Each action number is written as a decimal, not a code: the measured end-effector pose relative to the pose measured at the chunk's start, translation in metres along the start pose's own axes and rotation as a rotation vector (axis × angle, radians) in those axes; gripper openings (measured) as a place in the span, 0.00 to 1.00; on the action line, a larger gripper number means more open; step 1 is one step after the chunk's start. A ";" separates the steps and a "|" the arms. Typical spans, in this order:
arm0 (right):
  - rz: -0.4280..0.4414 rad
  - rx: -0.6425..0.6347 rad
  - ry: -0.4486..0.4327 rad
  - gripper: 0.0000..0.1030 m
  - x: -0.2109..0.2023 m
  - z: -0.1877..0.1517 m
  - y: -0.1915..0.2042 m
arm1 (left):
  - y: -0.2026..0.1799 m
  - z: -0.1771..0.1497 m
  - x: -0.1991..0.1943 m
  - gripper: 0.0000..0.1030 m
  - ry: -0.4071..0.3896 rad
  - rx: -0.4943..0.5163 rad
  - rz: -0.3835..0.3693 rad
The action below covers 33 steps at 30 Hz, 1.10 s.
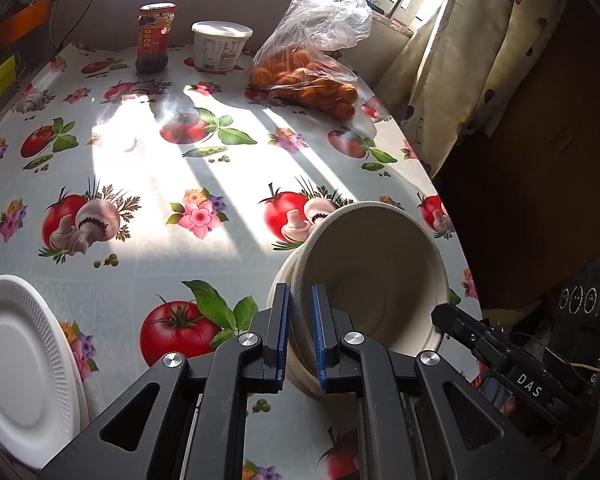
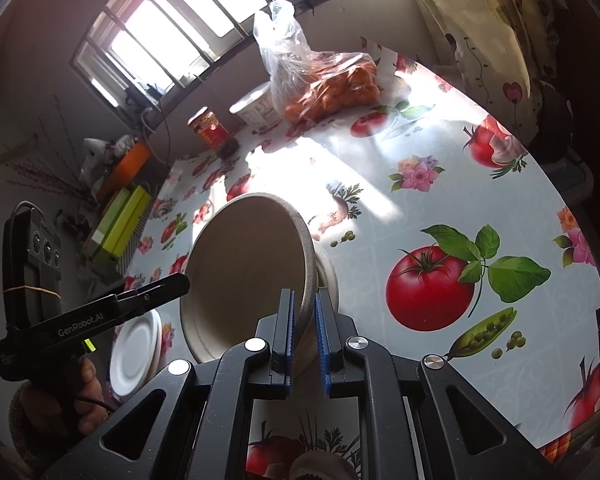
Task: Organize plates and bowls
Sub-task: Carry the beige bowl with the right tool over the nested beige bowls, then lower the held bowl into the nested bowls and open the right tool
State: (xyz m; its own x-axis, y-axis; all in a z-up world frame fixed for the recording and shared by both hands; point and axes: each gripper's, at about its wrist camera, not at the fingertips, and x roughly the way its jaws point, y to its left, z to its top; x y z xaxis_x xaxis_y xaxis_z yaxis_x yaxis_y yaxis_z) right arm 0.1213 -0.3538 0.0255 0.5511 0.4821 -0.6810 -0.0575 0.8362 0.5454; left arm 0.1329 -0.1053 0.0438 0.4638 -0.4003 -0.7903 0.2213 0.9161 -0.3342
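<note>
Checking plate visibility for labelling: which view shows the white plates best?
Left wrist: the white plates lie large at lower left, ribbed rim clear, partly cropped. Right wrist shows the stack small and shadowed beyond the left gripper.

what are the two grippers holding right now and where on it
Both grip the same beige bowl by its rim: the left gripper clamps one side, the right gripper the opposite side. The bowl is tilted.

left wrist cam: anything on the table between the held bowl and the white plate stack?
Nothing stands there. In the left wrist view, only bare printed tablecloth lies between the bowl and the plate stack.
</note>
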 end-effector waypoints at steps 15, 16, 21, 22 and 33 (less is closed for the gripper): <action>-0.025 -0.010 0.022 0.12 0.006 -0.004 0.001 | 0.004 -0.004 0.004 0.10 0.022 -0.015 0.006; -0.025 -0.010 0.023 0.12 0.006 -0.004 0.001 | 0.004 -0.004 0.004 0.10 0.025 -0.016 0.007; -0.056 -0.025 0.020 0.12 0.009 -0.005 0.002 | 0.003 -0.004 0.006 0.10 0.029 -0.012 0.007; -0.054 -0.023 0.021 0.12 0.009 -0.005 0.002 | 0.004 -0.004 0.006 0.10 0.029 -0.013 0.007; -0.059 -0.024 0.023 0.12 0.010 -0.005 0.002 | 0.004 -0.004 0.007 0.10 0.030 -0.020 0.005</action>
State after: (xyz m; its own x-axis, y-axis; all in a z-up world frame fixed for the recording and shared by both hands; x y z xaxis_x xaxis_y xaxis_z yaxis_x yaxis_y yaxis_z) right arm 0.1223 -0.3460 0.0174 0.5349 0.4376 -0.7228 -0.0453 0.8691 0.4926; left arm 0.1337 -0.1038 0.0351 0.4393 -0.3949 -0.8069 0.2016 0.9186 -0.3398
